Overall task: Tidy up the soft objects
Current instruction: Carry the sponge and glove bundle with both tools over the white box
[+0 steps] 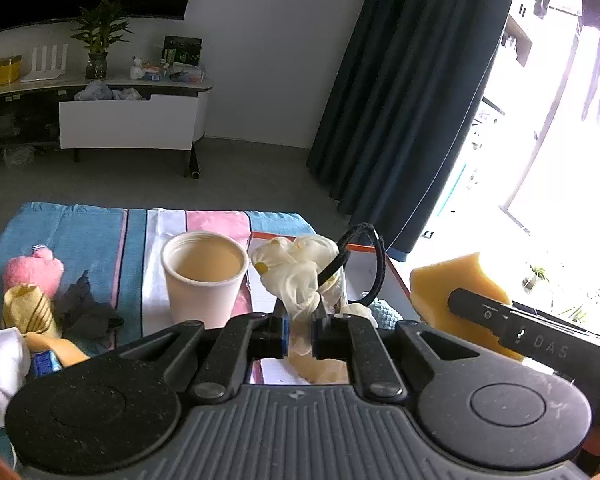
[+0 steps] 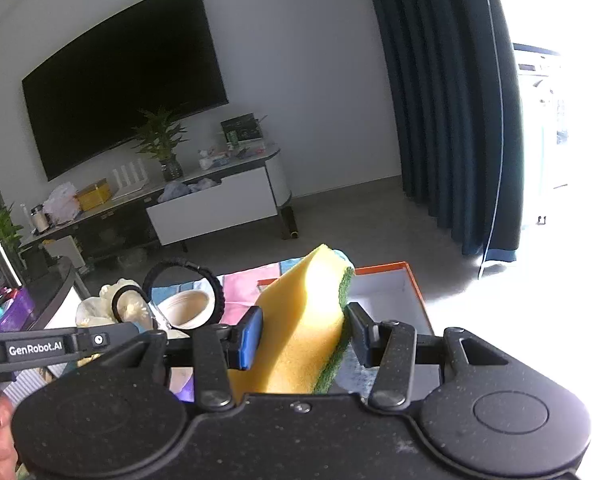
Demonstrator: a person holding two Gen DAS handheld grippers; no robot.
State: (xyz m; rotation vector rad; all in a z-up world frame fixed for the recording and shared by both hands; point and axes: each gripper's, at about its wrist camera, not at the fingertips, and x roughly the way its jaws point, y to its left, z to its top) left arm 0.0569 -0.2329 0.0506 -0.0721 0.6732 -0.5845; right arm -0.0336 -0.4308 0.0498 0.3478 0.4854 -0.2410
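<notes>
Above the orange-rimmed white box (image 2: 384, 280), the right gripper (image 2: 302, 338) is clenching a yellow-and-green sponge (image 2: 300, 320) while the left gripper (image 1: 300, 338) is gripping a crumpled cream latex glove (image 1: 300, 276).

We see a cream rubber glove (image 1: 300, 276), crumpled and pinched upright, a black hair tie (image 1: 362, 264) looped at its 3 o'clock. Our yellow sponge (image 2: 300, 320), green-backed, stands tilted above the orange-rimmed box (image 2: 416, 296).
</notes>
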